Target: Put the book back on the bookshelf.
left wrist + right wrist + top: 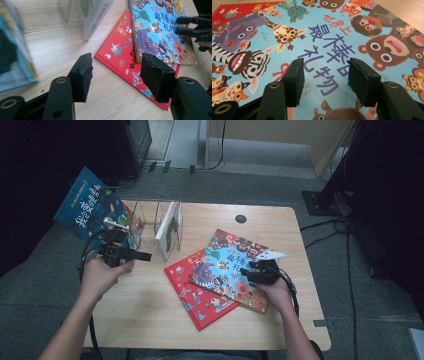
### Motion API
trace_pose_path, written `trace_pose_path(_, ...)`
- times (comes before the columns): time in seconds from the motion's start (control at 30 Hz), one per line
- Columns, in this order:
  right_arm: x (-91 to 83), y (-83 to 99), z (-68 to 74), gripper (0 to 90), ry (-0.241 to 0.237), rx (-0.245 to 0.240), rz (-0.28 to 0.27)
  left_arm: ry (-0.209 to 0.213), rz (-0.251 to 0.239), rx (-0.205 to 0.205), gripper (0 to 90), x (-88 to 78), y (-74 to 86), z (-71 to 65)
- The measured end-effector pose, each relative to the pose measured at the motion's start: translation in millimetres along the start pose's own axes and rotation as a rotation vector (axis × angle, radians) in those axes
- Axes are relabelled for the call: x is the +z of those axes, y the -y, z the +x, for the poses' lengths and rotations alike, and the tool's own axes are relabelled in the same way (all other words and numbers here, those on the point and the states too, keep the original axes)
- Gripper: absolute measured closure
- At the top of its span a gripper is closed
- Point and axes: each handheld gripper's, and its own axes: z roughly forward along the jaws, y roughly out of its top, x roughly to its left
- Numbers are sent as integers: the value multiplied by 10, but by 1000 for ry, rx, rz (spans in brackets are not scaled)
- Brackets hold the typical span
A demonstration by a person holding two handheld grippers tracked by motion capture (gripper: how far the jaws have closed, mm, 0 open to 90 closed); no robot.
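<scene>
A light-blue picture book with cartoon animals [227, 262] lies flat on the wooden table [145, 320], partly on top of a red book [200, 300]. My right gripper [250, 269] hovers low over the right part of the blue cover, jaws open with nothing between them [324, 75]; the cover's purple characters [332, 47] show in the gap. My left gripper [146, 256] is held over the table's left side, pointing right, open and empty [116, 72]. Ahead of it lie the red book [120, 57] and the animal book [160, 30], with the right gripper [190, 26] beyond.
A clear rack [150, 220] stands at the back left with a white book [167, 227] upright in it. A dark-blue book [90, 207] leans at its left end, over the table edge. Floor cables run on the right.
</scene>
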Motion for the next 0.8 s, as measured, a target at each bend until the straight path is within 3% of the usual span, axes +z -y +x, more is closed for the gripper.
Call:
trace_pose_path(0.13, -31, 35, -9, 469, 5, 5, -11, 12, 7, 11, 434, 136, -10, -20)
trace_pose_path(0.43, -72, 86, -6, 472, 11, 12, -8, -4, 45, 68, 437, 456, -20, -118)
trace_pose_path(0.8, -88, 107, -10, 480, 14, 20, -2, 33, 64, 94, 442, 782, 10, -215)
